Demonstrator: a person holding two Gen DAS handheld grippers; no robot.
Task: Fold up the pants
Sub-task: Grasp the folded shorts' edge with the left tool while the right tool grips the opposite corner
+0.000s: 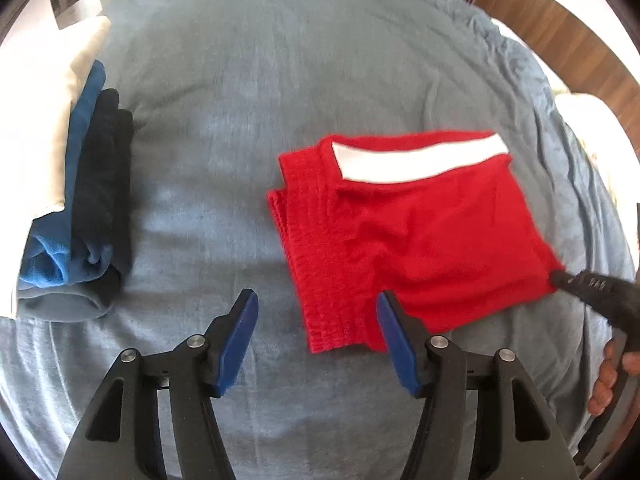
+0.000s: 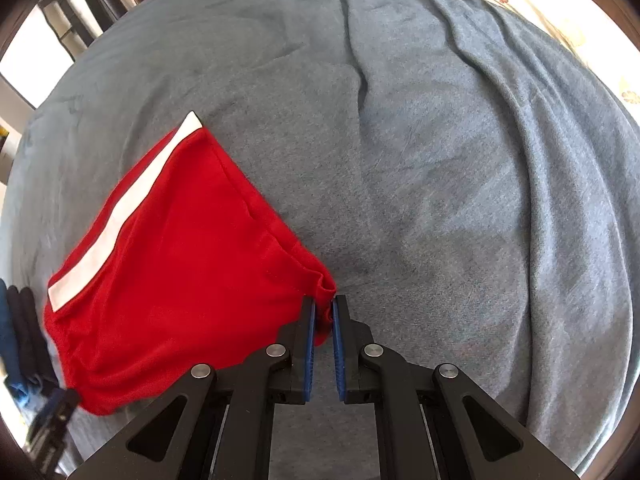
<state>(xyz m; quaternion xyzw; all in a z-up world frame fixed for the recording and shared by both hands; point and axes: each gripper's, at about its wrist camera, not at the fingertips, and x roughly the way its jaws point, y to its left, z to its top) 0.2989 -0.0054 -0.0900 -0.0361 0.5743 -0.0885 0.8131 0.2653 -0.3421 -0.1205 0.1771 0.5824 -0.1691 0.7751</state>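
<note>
The red pants (image 1: pixel 404 232) with a white side stripe lie folded on the grey blanket (image 1: pixel 248 80). My left gripper (image 1: pixel 316 312) is open and empty, its right finger over the near edge of the pants at the waistband. My right gripper (image 2: pixel 324 308) is shut on the pants (image 2: pixel 176 264) at a bunched near corner. In the left wrist view the right gripper (image 1: pixel 560 278) pinches the pants' right corner, with the hand behind it.
A pile of folded clothes, blue, black and grey (image 1: pixel 88 208), sits at the left with a cream pillow (image 1: pixel 44 120) behind it. The blanket (image 2: pixel 480 200) is wrinkled at the right. A wooden headboard (image 1: pixel 568 40) runs along the far right.
</note>
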